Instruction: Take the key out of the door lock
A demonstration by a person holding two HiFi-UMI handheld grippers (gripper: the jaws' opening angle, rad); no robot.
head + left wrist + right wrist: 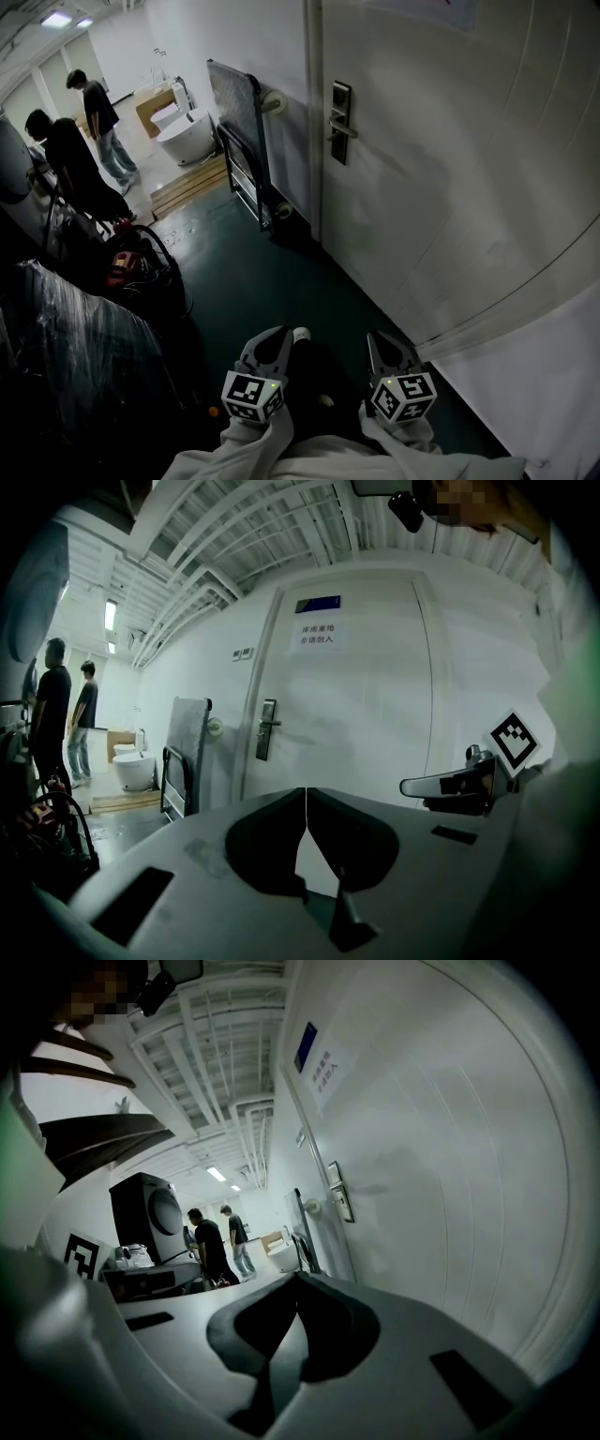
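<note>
Sleeves (281,455) in pale cloth fill the bottom edge of the head view. Two devices reach out from them, each carrying one marker cube. The left hand-held gripper (279,336) is clenched, with its jaws pressed together and nothing between them. The right hand-held gripper (377,339) is also clenched on nothing. Both hang over a dark green floor (253,281), side by side but apart.

One white door (450,187) rises to the right. It carries one lock plate (340,120) with one lever handle (343,134), well apart from both grippers. The key belongs in that lock, but it is too small to make out in any view.

One folded trolley (239,141) leans on the wall just beyond the door frame. Farther off stand two people, one in dark clothes (66,159) and one farther back (98,117). They are near one white bathroom fixture (183,136).

The left gripper view alone shows one paper sign (318,635) on the door, with one blue plaque (317,604) above it. It also catches the right gripper from the side. The right gripper view alone shows one large dark machine with a round front (145,1215), beside the two people. Only the head view shows both grippers together from above.
</note>
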